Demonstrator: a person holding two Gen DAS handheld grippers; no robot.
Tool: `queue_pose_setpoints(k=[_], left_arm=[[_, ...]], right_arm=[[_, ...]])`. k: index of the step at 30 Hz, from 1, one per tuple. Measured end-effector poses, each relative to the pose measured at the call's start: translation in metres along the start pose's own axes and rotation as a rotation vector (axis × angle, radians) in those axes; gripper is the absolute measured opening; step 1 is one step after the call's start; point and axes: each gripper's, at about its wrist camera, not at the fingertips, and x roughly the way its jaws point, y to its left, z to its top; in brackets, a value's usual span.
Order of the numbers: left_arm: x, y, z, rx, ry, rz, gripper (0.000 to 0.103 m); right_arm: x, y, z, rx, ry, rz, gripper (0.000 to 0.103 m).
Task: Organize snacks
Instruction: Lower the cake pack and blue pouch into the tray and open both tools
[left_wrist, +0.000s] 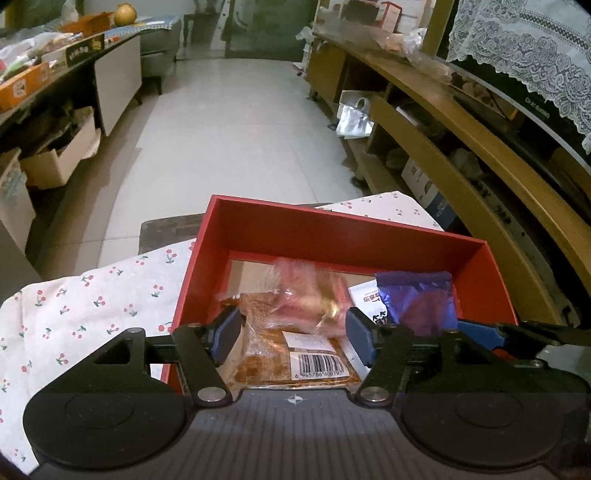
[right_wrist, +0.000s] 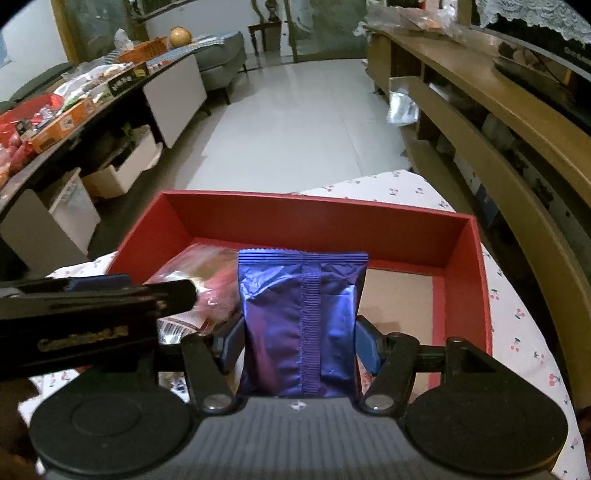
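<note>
A red box (left_wrist: 332, 218) (right_wrist: 295, 197) sits on a cherry-print cloth (left_wrist: 92, 295). In it lie a brown snack packet with a barcode (left_wrist: 266, 354), a pink packet (left_wrist: 306, 291) (right_wrist: 214, 291) and a white packet (left_wrist: 364, 295). My left gripper (left_wrist: 291, 334) hangs over the box's near left part, open, its blue pads standing on either side of the brown and pink packets. My right gripper (right_wrist: 299, 343) is shut on a purple foil packet (right_wrist: 299, 314) (left_wrist: 417, 299), held upright above the box's near side. Each gripper shows at the edge of the other's view.
A wooden shelf unit (left_wrist: 443, 129) runs along the right. On the left is a dark table (left_wrist: 37, 74) crowded with snacks and boxes, with cardboard boxes (left_wrist: 55, 162) beneath it. Pale tiled floor (left_wrist: 240, 129) lies beyond the red box. The box's far right corner shows bare bottom (right_wrist: 399, 295).
</note>
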Motion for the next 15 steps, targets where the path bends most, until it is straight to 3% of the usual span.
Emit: queue_pose_setpoints(k=[9, 15], left_arm=[[-0.012, 0.001, 0.002, -0.006, -0.030, 0.000, 0.077], [-0.021, 0.004, -0.003, -0.010, -0.031, -0.008, 0.079]], right_arm=[[-0.009, 0.000, 0.003, -0.005, -0.018, -0.004, 0.082], [-0.016, 0.002, -0.001, -0.017, -0.012, -0.004, 0.083]])
